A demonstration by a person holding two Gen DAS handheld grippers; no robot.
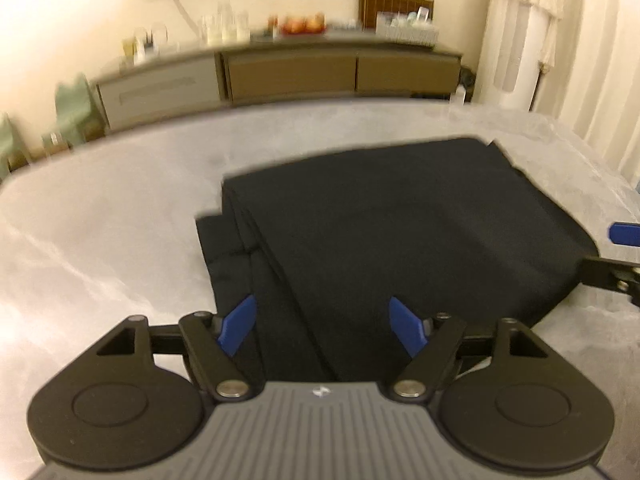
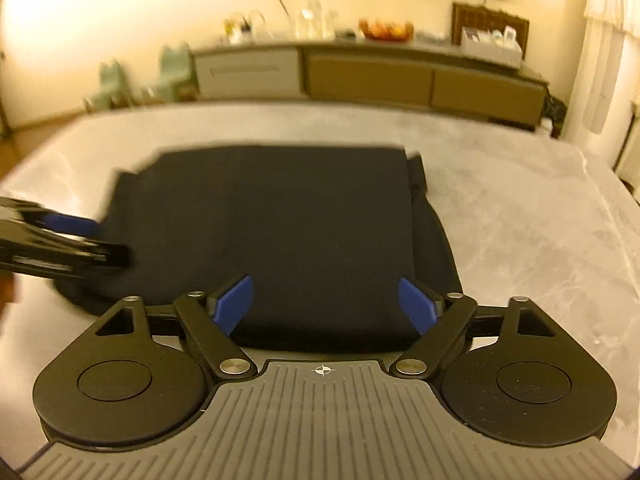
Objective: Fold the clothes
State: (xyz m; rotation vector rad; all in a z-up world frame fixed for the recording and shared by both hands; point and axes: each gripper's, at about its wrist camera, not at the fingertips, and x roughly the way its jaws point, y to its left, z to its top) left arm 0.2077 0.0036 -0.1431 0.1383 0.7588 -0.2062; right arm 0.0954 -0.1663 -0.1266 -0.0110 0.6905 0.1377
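A black garment [image 1: 400, 232] lies folded into a thick rectangle on the grey marbled table [image 1: 100, 240]. My left gripper [image 1: 322, 320] hovers over its near left edge, open, with nothing between the blue fingers [image 1: 238, 324]. In the right wrist view the same black garment [image 2: 280, 232] fills the middle, and my right gripper [image 2: 326, 300] stands open over its near edge, empty. The left gripper [image 2: 76, 236] shows blurred at the left side of the garment. The right gripper's blue fingertip [image 1: 624, 234] peeks in at the right edge of the left wrist view.
Bare table surface [image 2: 540, 220] lies all around the garment. Beyond the table's far edge stands a long low sideboard [image 1: 288, 72] with glassware, a fruit bowl [image 1: 302, 24] and boxes. White curtains [image 1: 532, 32] hang at the right.
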